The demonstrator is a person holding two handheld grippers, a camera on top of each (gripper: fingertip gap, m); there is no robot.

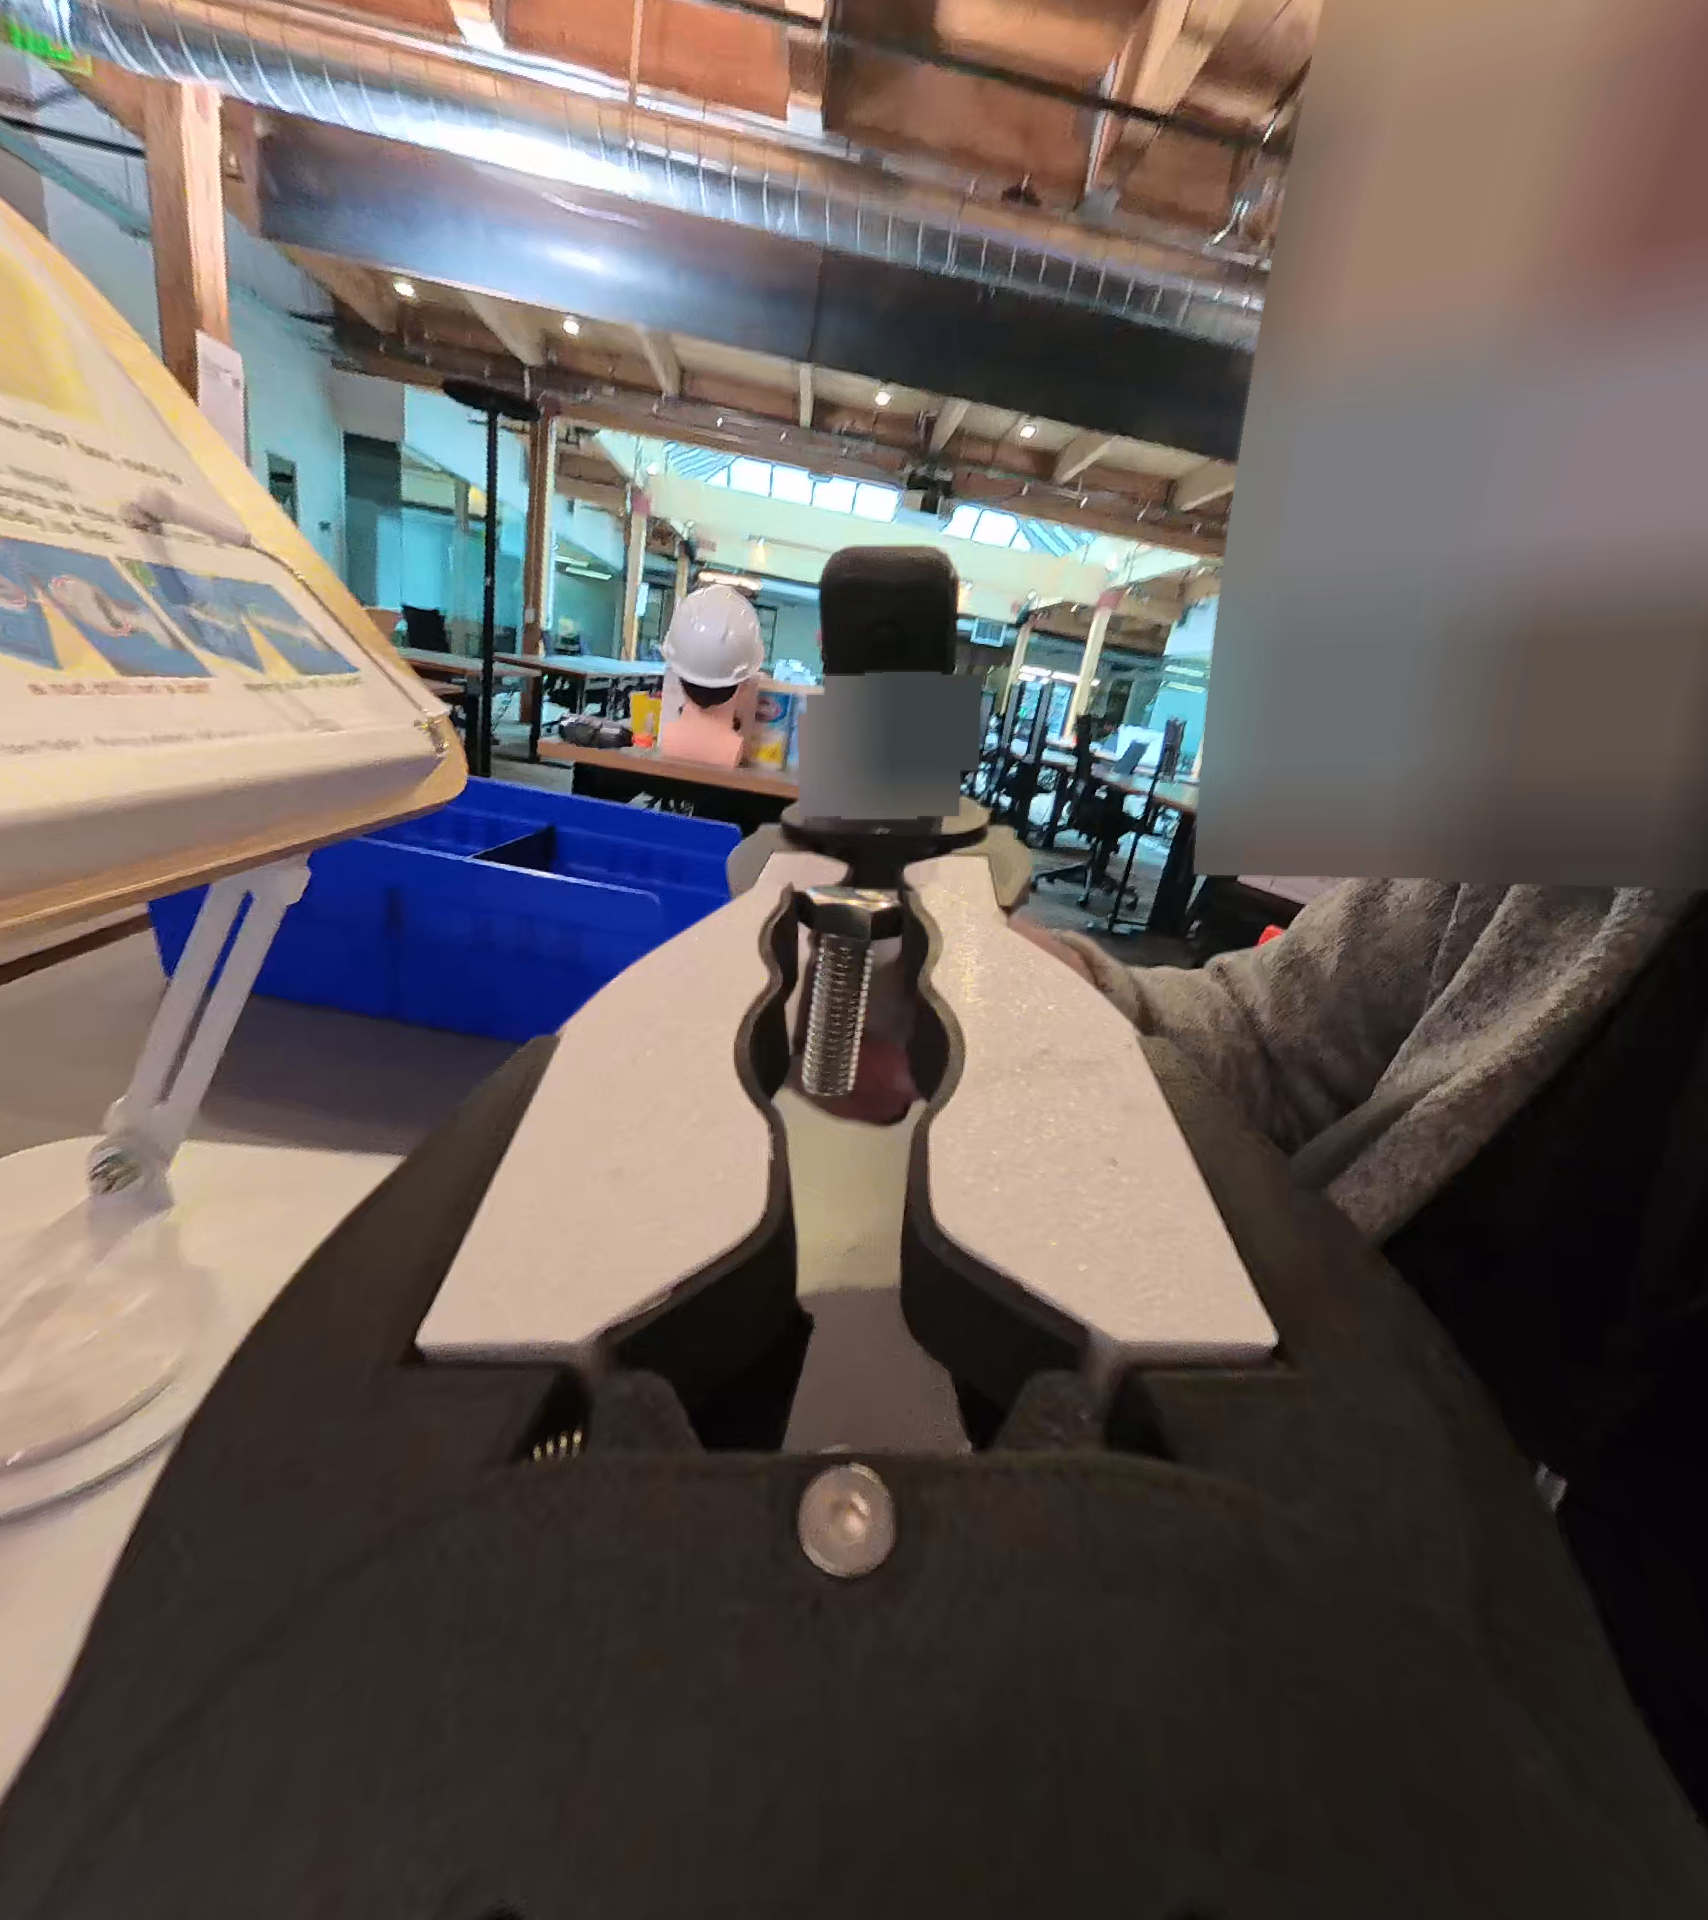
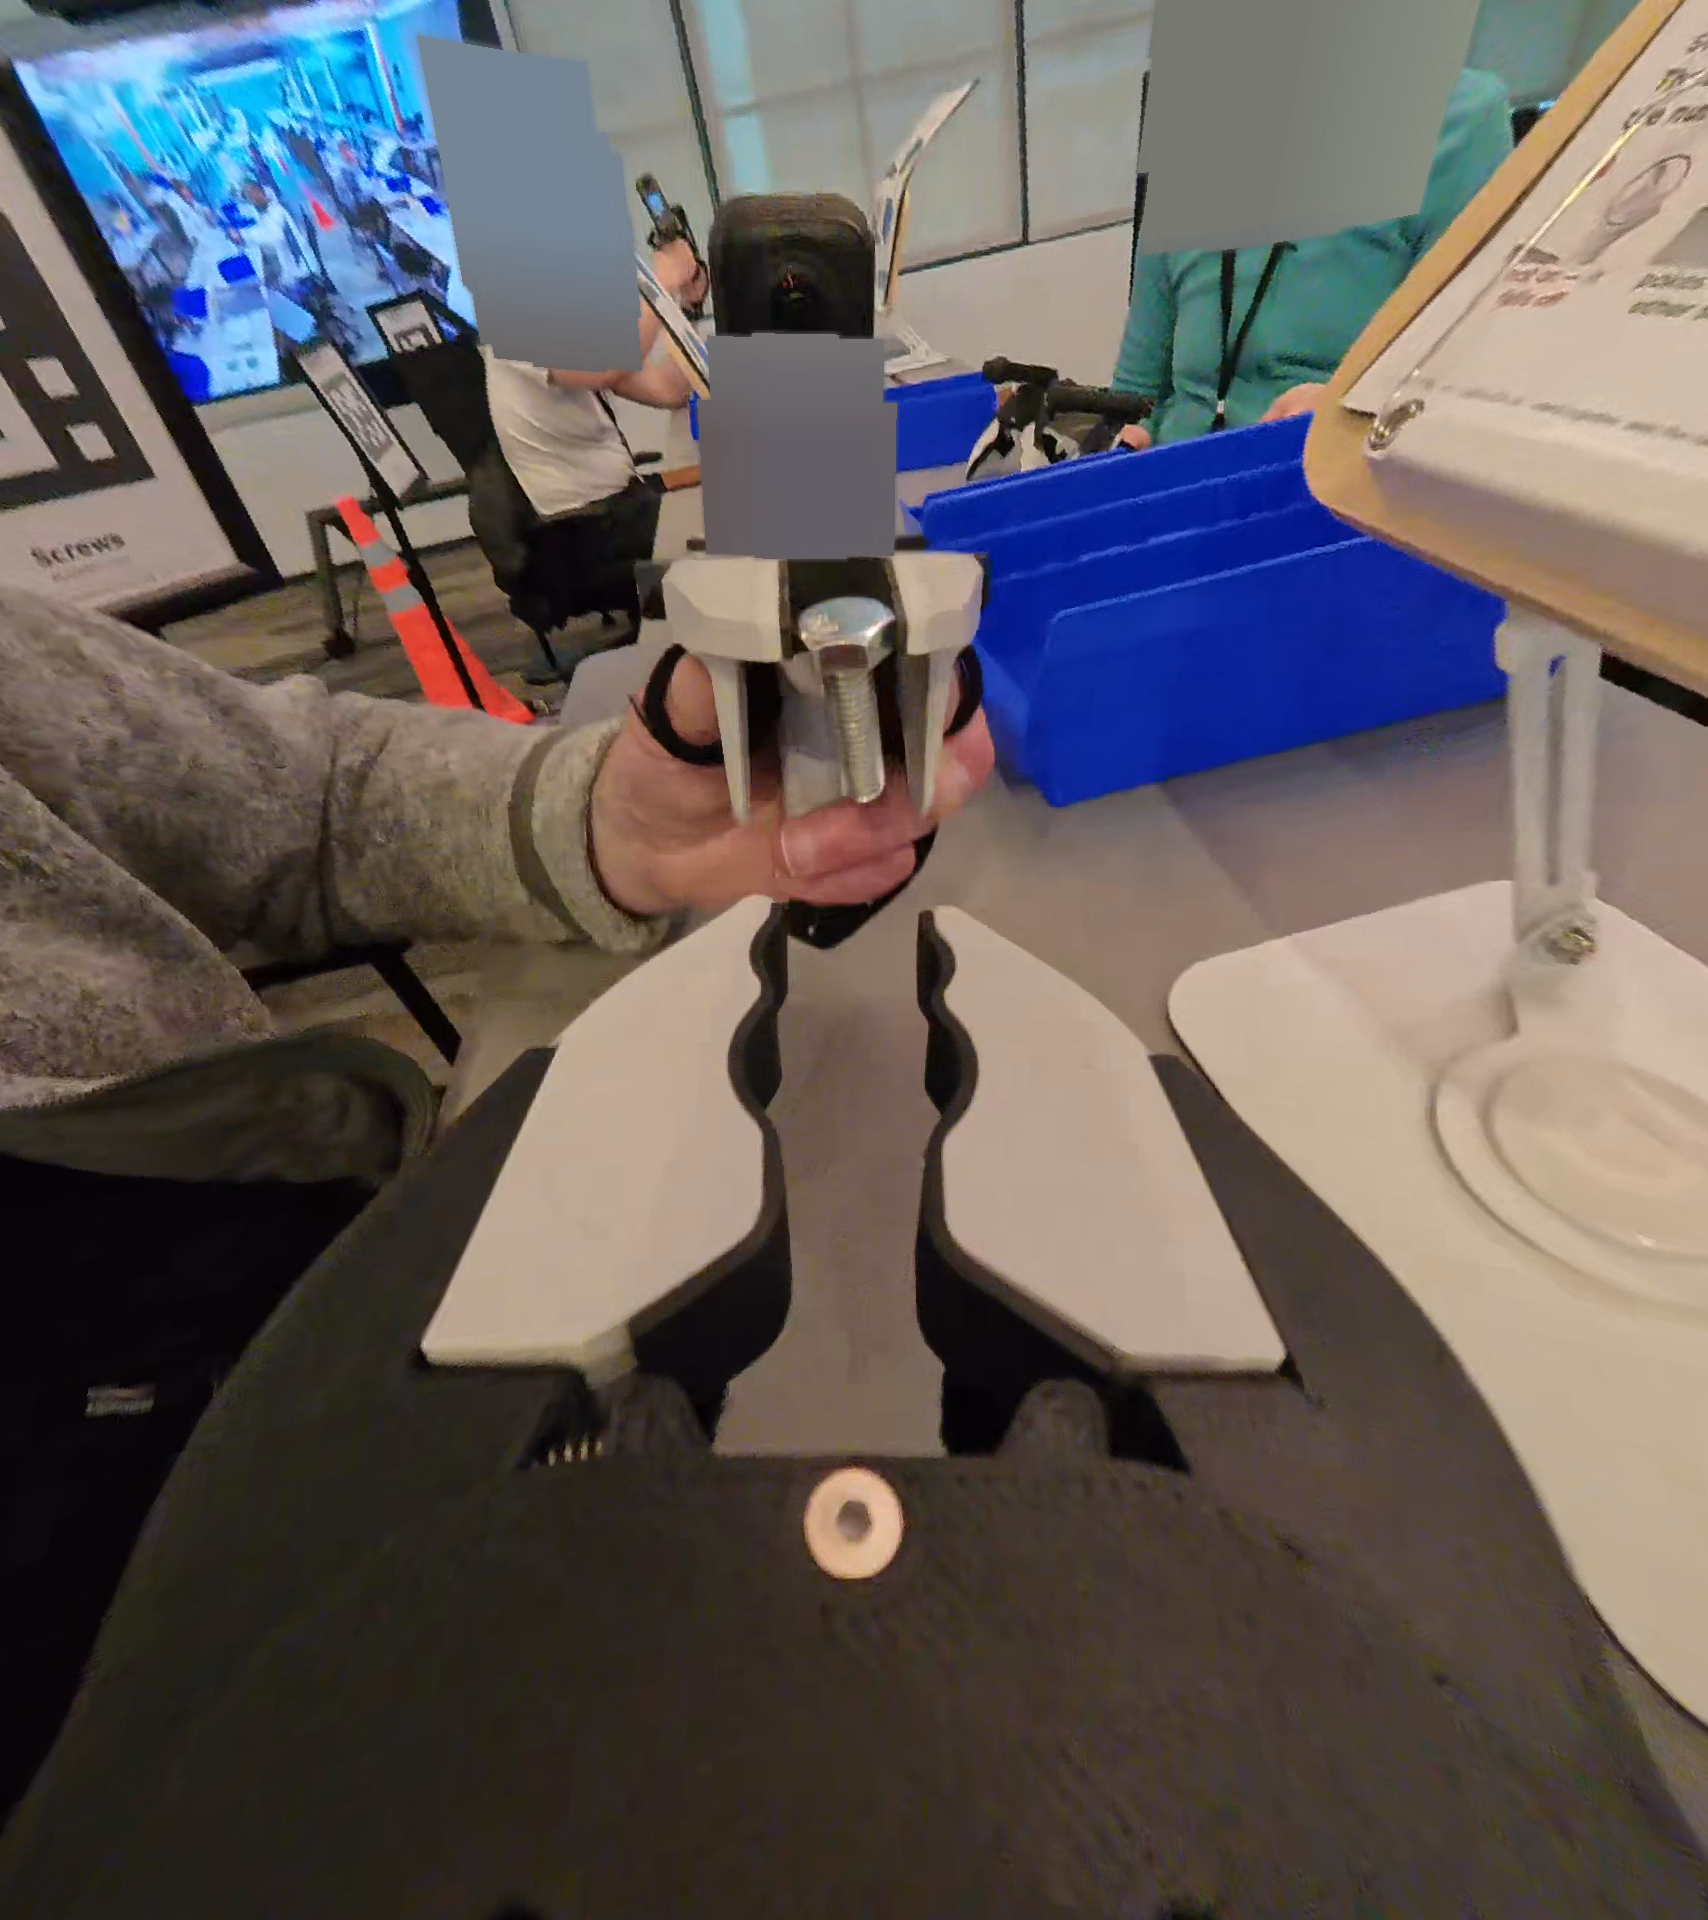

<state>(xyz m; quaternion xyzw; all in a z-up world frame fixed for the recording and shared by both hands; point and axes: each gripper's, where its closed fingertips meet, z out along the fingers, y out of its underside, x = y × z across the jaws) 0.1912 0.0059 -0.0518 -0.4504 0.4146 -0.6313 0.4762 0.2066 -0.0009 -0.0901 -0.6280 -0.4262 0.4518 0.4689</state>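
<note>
Pinching a silver bolt (image 1: 834, 1003) by its hex head, the left gripper (image 1: 848, 914) is facing the right gripper (image 2: 850, 925), which is gaping bare, blue bin (image 2: 1245, 644) at two o'clock

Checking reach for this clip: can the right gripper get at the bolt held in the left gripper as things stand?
Probably yes. The right gripper has open, empty fingers and faces the left gripper, which grips the hex bolt by its head; the threaded shank hangs bare, with nothing between them.

A grey counter (image 2: 1193, 914) carries a blue bin (image 2: 1245, 665) and a white stand base (image 2: 1349, 1039).
</note>
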